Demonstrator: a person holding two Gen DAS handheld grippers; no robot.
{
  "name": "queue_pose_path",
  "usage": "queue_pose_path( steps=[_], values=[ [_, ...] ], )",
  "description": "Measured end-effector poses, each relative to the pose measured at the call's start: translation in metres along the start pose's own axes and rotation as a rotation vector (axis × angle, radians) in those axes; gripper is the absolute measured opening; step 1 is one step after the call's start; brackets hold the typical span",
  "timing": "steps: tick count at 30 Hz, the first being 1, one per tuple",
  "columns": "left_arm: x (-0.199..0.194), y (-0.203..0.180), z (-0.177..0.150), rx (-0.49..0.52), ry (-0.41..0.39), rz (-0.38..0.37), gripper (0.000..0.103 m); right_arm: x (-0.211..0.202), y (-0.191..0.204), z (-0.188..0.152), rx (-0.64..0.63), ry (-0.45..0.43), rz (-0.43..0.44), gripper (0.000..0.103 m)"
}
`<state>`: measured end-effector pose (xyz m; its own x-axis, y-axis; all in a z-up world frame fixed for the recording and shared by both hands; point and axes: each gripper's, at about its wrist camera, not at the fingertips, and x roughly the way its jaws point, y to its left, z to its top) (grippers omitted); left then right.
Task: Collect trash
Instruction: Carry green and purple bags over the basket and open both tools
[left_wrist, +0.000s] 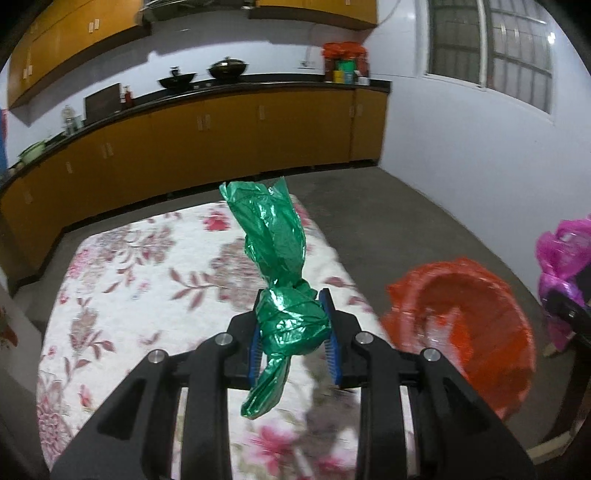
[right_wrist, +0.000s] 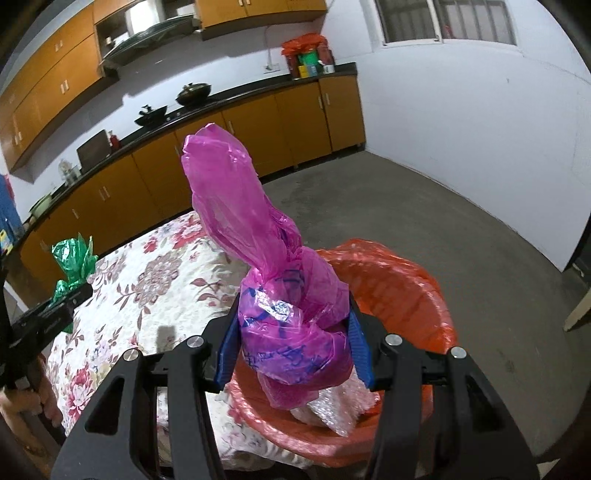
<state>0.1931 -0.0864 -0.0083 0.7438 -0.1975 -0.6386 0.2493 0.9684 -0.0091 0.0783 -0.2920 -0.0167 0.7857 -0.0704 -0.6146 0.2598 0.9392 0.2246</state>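
Nearest to the right camera was the pink bag (right_wrist: 291, 332), a knotted bundle of thin plastic with blue print on it, and the right gripper (right_wrist: 293, 341) was clamped on its thick lower part, one blue pad on each side. Its twisted neck stood up past the fingertips, and a short tail hung below them. Under this bag was the red bin (right_wrist: 413, 295), lined with red plastic, and some clear crumpled wrapping already lay inside (it looked like bubble wrap, but I could not be sure). The bag was held above the near side of the bin's opening, not touching the rim as far as I could tell.

I judged that the step in hand was the drop into the bin. To do it well, the right gripper should move a little more toward the middle of the opening before the pads part, because such a light bag can catch on a pad or slide over the rim.

Across from it, the left gripper (left_wrist: 293, 328) was closed on the knot of the green bag (left_wrist: 284, 295), above the floral cloth (left_wrist: 147, 277) of the table. The bin (left_wrist: 476, 332) stood to its right, near but apart, so this bag had farther to travel.
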Motion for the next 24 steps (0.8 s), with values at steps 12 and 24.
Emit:
queue_pose_path(
  steps=[12,24],
  values=[
    [-0.003,-0.06,-0.008,0.059,0.012,-0.22,0.028,-0.003,-0.028,-0.003,0.054,-0.004,-0.016,0.051],
    [0.012,-0.093,-0.014,0.086,0.049,-0.308,0.028,-0.003,-0.031,-0.003,0.084,-0.013,-0.017,0.051]
  ],
)
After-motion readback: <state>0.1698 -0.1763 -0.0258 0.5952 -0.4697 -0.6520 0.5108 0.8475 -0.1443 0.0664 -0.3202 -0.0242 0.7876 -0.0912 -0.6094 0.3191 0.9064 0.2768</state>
